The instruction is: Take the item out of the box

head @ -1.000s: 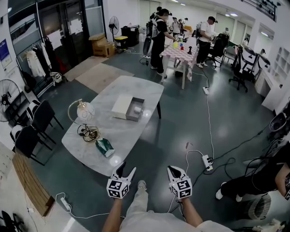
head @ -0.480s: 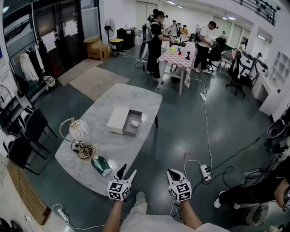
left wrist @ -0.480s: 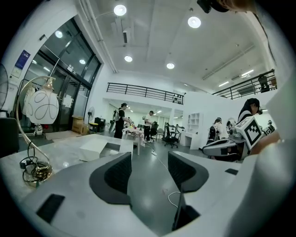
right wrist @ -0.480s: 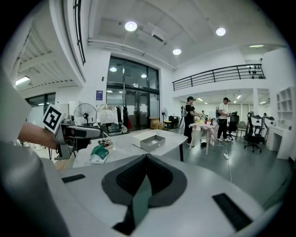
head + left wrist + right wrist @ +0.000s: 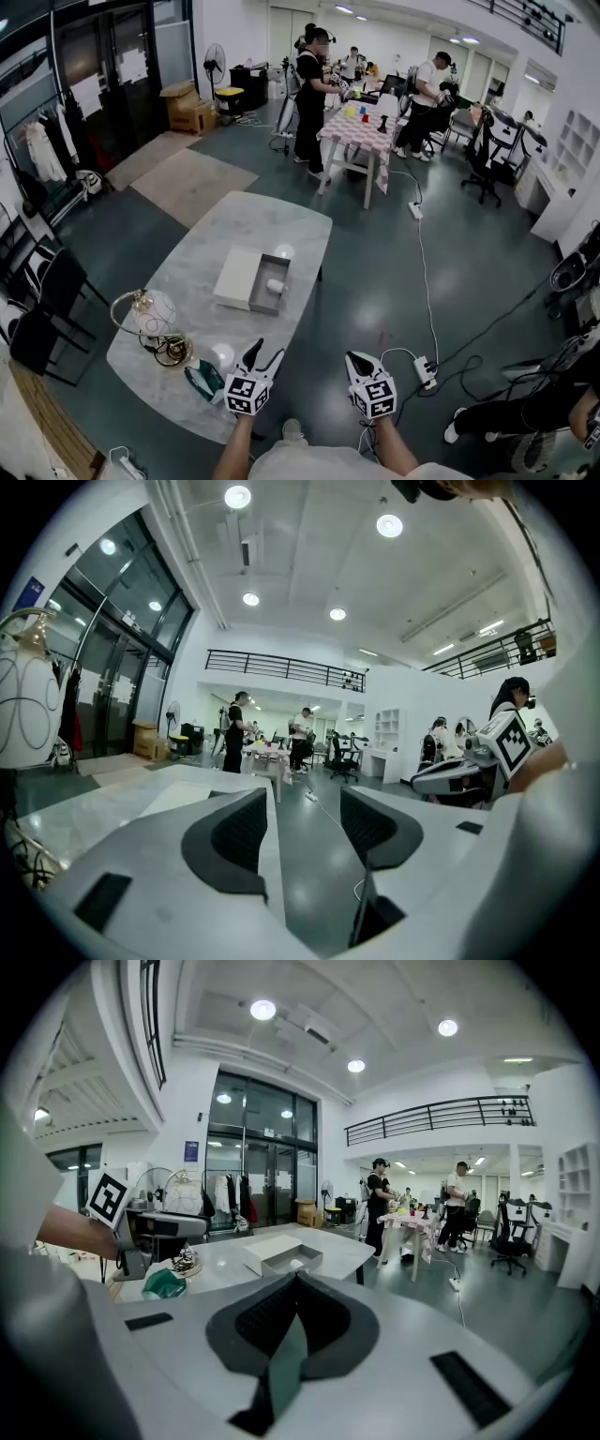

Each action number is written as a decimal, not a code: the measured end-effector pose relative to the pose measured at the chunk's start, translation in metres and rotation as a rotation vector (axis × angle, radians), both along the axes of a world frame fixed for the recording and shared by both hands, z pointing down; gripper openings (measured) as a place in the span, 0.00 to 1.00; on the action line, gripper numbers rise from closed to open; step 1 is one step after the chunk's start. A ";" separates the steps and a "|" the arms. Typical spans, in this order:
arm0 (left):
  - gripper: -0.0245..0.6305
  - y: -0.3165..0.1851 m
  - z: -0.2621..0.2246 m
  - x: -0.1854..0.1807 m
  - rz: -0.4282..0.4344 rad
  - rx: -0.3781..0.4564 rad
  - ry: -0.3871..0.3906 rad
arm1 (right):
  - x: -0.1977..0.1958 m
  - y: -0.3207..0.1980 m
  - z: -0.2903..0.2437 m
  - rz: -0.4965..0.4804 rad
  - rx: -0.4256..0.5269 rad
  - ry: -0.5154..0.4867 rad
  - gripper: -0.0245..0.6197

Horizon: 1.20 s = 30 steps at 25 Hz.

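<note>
While both grippers are held low in the frame at the table's [image 5: 244,225] near end, the left gripper [image 5: 265,353] is noted with jaws spread wide, nothing between them. The right gripper [image 5: 356,359] is pressed shut, empty. The open box [image 5: 274,267] is seen mid-table, centre-left of frame. A small white item [image 5: 276,285] lies inside it, and the lid [image 5: 236,277] lies against its left side.
</note>
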State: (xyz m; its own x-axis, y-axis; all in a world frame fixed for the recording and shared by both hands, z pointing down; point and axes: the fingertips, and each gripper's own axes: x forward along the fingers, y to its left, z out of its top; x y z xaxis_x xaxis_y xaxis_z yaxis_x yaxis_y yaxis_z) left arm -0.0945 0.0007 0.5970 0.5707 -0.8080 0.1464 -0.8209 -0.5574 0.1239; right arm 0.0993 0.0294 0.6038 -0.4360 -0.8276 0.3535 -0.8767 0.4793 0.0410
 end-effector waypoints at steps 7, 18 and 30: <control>0.40 -0.061 0.006 -0.012 0.015 0.001 -0.005 | -0.013 -0.060 -0.001 0.014 0.012 0.001 0.04; 0.40 -0.111 0.011 -0.030 0.031 -0.001 -0.014 | -0.029 -0.103 0.010 0.027 0.006 0.001 0.04; 0.40 -0.132 0.020 -0.030 0.031 -0.030 -0.032 | -0.025 -0.119 0.021 0.031 -0.021 -0.007 0.04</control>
